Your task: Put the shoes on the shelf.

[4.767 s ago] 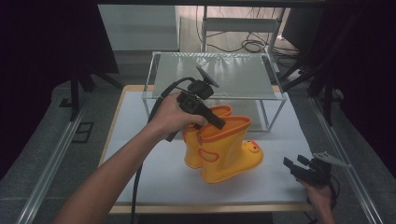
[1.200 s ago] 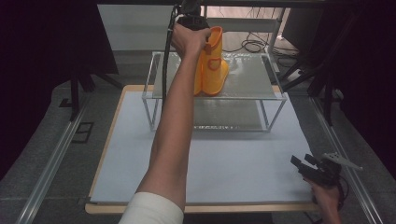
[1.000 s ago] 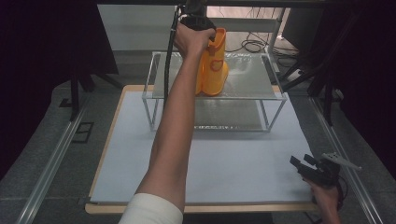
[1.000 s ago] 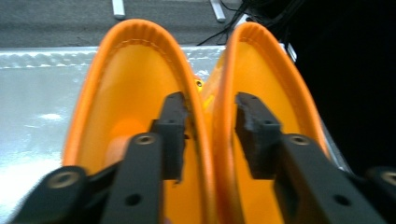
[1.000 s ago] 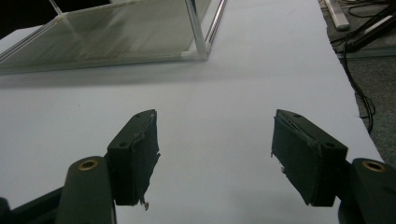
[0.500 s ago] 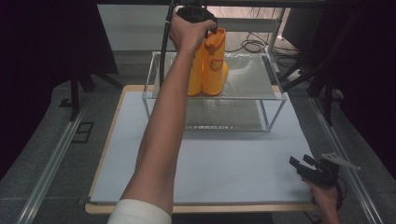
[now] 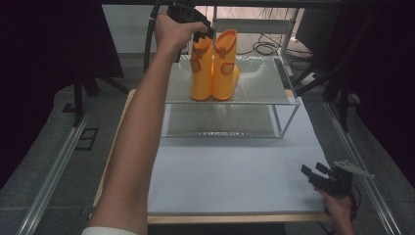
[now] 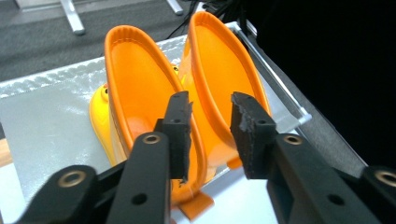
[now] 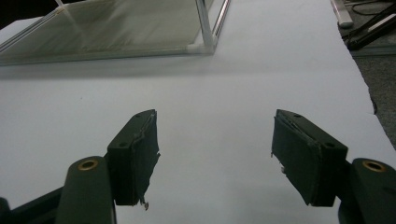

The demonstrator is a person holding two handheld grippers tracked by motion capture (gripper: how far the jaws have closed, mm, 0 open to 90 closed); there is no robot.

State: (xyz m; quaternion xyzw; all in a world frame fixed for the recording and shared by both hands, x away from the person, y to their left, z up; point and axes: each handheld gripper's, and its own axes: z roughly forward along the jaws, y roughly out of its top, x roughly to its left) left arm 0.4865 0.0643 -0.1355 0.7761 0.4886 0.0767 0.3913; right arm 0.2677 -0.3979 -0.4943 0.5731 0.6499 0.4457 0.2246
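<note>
The pair of yellow boots [image 7: 214,66] is set upright on the shelf's [image 7: 264,95] top at twelve o'clock; soft, light rubber, best pinched at the cuffs. Left tool [image 8: 210,121] is unclamped above both cuffs, its jaws just narrowed; right tool [image 9: 215,158] is held agape.

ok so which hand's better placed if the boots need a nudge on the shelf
Left. The left gripper hangs right over the orange boots on the glass shelf, its jaws straddling the adjoining boot rims without pressing on them. The right gripper rests open at the table's near right corner, far from the shelf.
</note>
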